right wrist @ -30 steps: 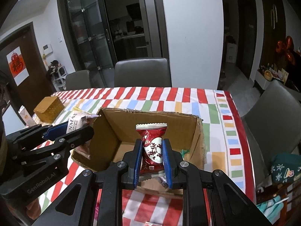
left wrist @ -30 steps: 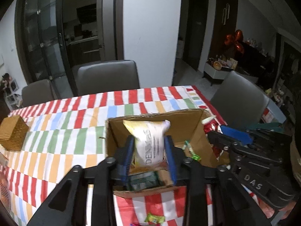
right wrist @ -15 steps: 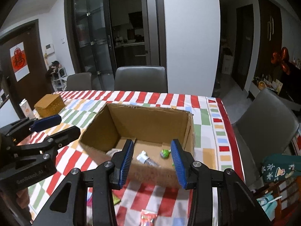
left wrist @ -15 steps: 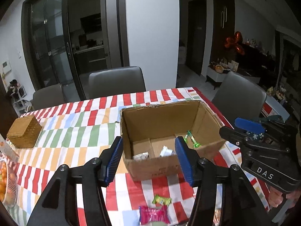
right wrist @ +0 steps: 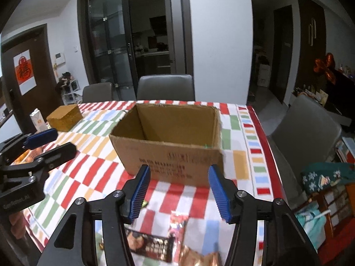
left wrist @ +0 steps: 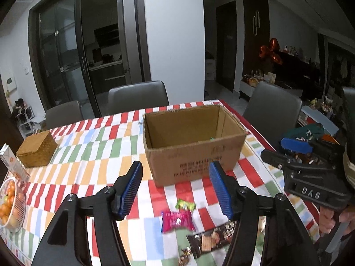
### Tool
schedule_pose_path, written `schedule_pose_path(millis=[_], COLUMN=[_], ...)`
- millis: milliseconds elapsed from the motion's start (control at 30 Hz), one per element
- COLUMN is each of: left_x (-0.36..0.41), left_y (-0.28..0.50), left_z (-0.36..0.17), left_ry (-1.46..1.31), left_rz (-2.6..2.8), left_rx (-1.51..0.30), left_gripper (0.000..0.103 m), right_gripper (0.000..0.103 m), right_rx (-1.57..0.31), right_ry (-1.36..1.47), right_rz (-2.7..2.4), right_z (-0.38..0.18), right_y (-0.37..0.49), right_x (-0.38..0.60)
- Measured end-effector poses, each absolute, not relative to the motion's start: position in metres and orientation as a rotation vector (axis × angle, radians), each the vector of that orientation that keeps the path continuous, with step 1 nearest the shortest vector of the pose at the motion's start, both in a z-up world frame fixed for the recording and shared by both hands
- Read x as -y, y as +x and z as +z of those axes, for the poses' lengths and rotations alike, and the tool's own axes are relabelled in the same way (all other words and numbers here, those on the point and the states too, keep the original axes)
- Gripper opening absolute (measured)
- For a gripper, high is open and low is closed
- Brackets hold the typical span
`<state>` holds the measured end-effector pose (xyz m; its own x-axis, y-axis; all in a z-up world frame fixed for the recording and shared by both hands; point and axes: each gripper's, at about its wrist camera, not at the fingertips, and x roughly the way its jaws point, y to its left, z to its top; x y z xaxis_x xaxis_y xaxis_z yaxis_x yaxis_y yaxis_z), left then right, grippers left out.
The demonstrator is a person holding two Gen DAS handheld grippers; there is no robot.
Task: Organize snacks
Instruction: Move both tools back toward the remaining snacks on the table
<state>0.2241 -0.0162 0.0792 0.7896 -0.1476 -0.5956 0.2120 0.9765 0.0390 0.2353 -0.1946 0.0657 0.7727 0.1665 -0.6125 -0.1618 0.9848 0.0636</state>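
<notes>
Snacks gone from fingers [left wrist: 129,190]; "DAS" gripper [left wrist: 286,149]

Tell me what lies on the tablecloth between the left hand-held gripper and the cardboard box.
In the left wrist view, only a green candy and a pink packet lie between the left hand-held gripper and the cardboard box.

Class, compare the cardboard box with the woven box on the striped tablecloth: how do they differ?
The cardboard box is open-topped; the woven box is closed. The cardboard box has smooth printed walls and looks larger; the woven box is textured, lower and golden. Both are rectangular and brownish, standing apart on the tablecloth.
</notes>
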Motion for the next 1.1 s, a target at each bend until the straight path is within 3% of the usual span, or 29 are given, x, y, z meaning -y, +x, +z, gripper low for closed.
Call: schedule_pose_path(millis=[333, 1100], left_x=[0.013, 0.013], left_y=[0.194, 0.171], left_z=[0.047, -0.061], left_ry=[0.067, 0.164], left_rz=[-0.170, -0.134], left_rx=[-0.715, -0.974], left_gripper=[0.063, 0.063], right_gripper=[0.069, 0.070], right_rx=[-0.690, -0.951], right_ry=[0.030, -0.005], right_rz=[0.063, -0.006], right_z=[0.045, -0.052], right_y=[0.202, 0.173], right_x=[0.209, 0.216])
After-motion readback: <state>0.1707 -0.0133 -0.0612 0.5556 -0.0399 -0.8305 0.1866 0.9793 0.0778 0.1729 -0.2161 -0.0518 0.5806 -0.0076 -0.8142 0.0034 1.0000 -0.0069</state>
